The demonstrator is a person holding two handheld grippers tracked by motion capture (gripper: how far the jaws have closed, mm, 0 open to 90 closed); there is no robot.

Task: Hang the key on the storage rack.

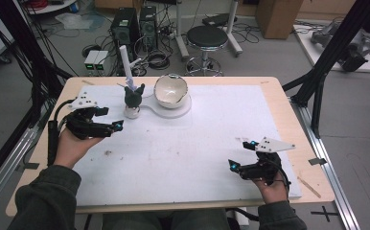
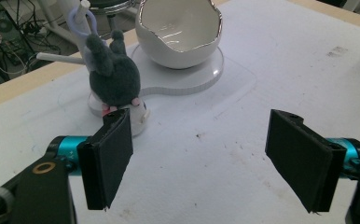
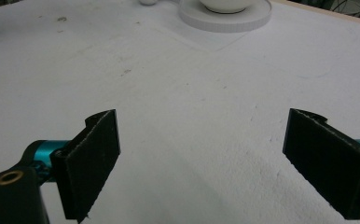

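Left gripper (image 2: 199, 156) was wide open, nothing gripped; grey plush toy (image 2: 114, 77) sat just beside the eggshell bowl (image 2: 179, 35); I'd have squared up on the plush body, then squeezed gently; right gripper (image 3: 201, 154) gaped empty.

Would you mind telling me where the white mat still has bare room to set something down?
The white mat is bare across its middle and right, between the left gripper and right gripper. It is crowded at the far left, around the grey plush toy and the eggshell bowl.
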